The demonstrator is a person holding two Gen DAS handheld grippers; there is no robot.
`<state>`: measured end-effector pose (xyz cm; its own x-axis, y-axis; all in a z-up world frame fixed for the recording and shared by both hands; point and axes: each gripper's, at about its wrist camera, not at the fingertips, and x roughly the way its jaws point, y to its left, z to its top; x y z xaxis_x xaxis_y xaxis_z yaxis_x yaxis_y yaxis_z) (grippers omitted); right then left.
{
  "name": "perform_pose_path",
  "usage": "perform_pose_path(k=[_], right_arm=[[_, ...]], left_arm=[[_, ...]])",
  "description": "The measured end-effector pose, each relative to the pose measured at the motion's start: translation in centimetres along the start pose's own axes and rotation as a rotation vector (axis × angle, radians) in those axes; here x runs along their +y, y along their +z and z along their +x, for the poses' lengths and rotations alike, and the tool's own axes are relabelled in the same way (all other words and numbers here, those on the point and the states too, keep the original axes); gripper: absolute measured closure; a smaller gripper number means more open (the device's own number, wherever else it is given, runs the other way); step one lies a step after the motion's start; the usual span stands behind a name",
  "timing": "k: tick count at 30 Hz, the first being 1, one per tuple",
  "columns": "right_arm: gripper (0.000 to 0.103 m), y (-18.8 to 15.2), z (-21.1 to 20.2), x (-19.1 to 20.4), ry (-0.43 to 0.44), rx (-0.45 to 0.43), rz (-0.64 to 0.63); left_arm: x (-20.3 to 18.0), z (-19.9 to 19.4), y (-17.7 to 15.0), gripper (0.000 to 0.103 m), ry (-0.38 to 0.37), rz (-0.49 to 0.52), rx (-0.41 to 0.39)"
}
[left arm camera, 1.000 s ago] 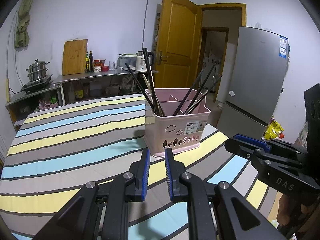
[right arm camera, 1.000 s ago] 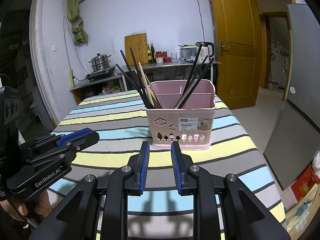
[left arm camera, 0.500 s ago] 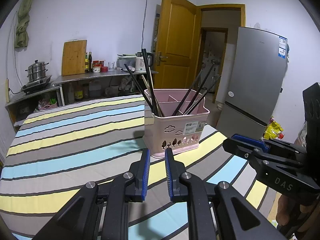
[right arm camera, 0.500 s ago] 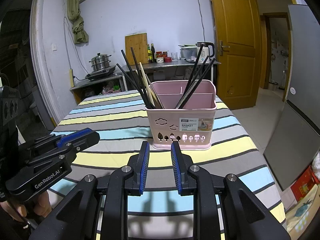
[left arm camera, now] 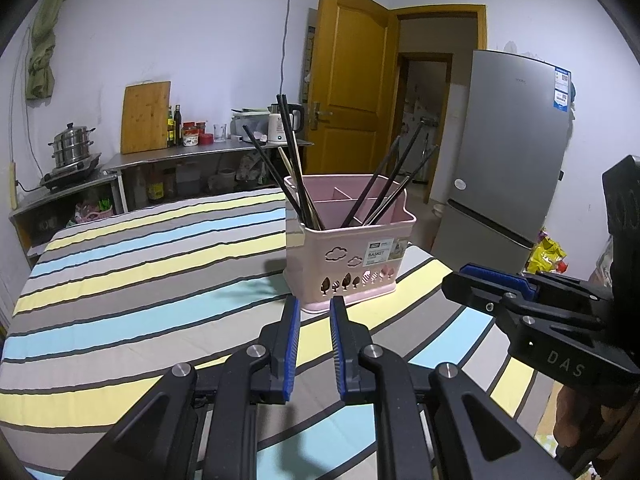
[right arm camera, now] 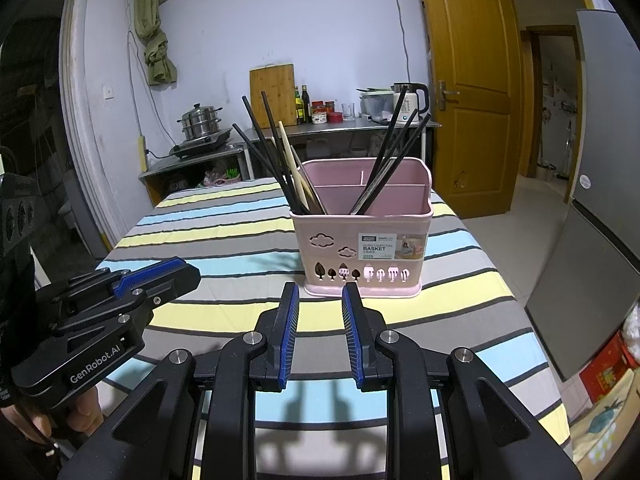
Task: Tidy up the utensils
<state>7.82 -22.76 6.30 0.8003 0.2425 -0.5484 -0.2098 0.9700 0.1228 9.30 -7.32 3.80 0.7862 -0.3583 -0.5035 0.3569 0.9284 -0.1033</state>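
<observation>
Looks close to finished, judging by the layout: pink plastic utensil basket (right arm camera: 362,236) with cloud and tree cutouts standing upright on the striped tablecloth (right arm camera: 224,236), toward the table's right side. Dark chopsticks and 1 pale wooden pair (right arm camera: 294,168) leaning out of the left front corner; a second bunch of black chopsticks (right arm camera: 394,160) fanning out of the right-hand part. Exact compartments hard to tell. No loose utensils visible on the cloth in either view, so little or nothing left to sort, perhaps only evening out the 2 bunches.

Left gripper (left arm camera: 313,322) held low over the cloth, level, pointing at the basket's near left corner, just short of it; jaws parted by a narrow gap, nothing between them. Right gripper (right arm camera: 319,312) likewise low and level, aimed at the basket's front face, close but not touching; jaws slightly wider apart, also empty.
</observation>
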Motion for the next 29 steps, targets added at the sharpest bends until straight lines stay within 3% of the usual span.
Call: perform_pose_path(k=[29], right_arm=[[0.080, -0.26, 0.08, -0.27, -0.010, 0.006, -0.003]], left_arm=[[-0.38, -0.09, -0.35, 0.089, -0.006, 0.018, -0.002]])
